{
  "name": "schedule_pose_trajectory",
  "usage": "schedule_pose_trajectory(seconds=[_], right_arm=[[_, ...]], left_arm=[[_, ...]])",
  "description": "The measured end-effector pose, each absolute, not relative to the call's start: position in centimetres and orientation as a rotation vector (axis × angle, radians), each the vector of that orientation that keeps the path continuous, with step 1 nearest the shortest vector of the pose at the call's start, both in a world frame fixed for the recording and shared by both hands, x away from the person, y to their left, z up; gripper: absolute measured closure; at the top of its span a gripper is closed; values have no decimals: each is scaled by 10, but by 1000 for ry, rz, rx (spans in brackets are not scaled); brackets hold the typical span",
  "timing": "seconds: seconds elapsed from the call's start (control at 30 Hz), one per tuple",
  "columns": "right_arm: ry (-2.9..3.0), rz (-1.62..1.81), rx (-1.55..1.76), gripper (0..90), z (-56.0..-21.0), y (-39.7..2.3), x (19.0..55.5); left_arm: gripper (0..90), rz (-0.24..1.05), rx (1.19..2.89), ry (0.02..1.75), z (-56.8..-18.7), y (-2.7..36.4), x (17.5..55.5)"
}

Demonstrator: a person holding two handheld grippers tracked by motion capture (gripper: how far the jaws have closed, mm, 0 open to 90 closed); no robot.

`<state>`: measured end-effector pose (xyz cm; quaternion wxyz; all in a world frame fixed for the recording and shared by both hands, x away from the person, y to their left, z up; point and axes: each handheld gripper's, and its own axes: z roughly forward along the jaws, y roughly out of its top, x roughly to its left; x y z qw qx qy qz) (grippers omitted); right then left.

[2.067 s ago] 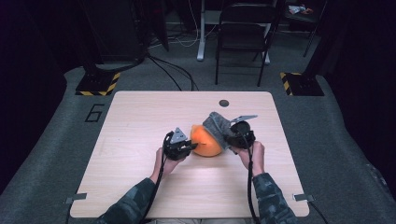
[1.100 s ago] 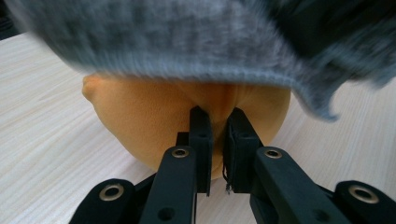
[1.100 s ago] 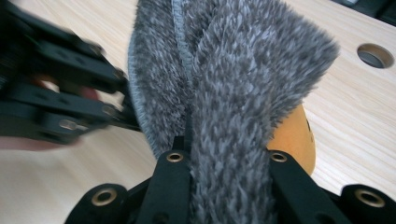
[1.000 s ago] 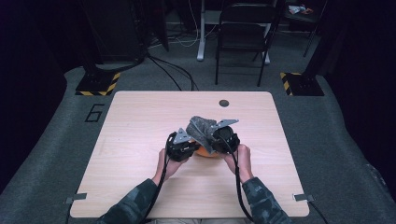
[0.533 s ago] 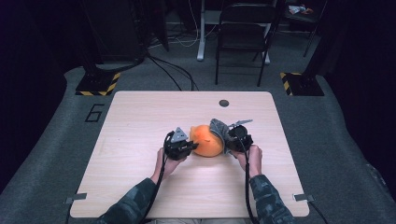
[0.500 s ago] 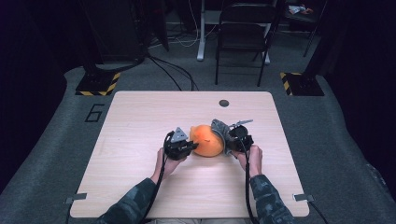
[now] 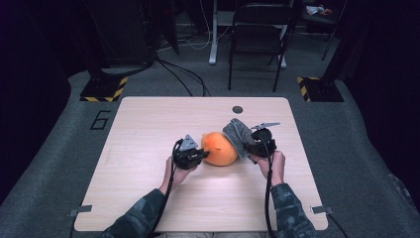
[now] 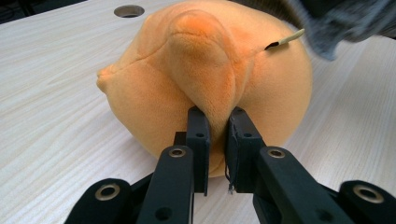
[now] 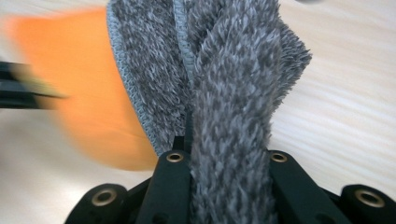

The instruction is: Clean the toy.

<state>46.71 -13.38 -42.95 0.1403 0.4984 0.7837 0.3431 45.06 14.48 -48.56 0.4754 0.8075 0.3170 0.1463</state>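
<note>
While the left claw pinches a raised fold of the orange plush toy between its closed jaws, the toy sits directly ahead of that claw on the pale wooden surface, its round body resting on the wood. From the high view, the left claw meets the toy at its near-left side, and the right claw stands just beyond the toy's opposite side. That right claw is clamped shut on a grey fuzzy cloth, which rises out of the jaws and drapes forward, its stitched hem lying against the orange plush just to the left of the claw. In the high view the cloth lies over the toy's upper right flank, between the toy and the right claw. A small tag sticks out of the toy's top, beyond the left claw's pinch and near the cloth edge.
</note>
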Motion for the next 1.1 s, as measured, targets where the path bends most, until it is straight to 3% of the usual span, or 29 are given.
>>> schedule_pose_trajectory(seconds=[0.17, 0.33, 0.4, 0.47, 0.57, 0.67, 0.93, 1.1], right_arm=[[2370, 939, 1329, 794, -437, -102, 462], [2353, 927, 1336, 794, -444, -105, 466], [2342, 936, 1351, 794, -447, -107, 468], [2342, 938, 1355, 794, -447, -108, 468], [2335, 937, 1356, 794, -448, -108, 469], [2319, 952, 1354, 794, -445, -109, 468], [2280, 1041, 1155, 794, -396, -80, 438], [2330, 942, 1046, 794, -406, -56, 434]], left_arm=[[770, 369, 1979, 774, -485, 145, 450], [471, 445, 2025, 717, -484, 139, 445], [426, 454, 2032, 707, -488, 134, 446], [471, 474, 2018, 704, -492, 132, 447], [668, 480, 2000, 709, -494, 131, 447], [768, 487, 1995, 727, -492, 131, 447], [814, 406, 1957, 750, -480, 130, 443], [815, 382, 1972, 745, -479, 132, 444]])
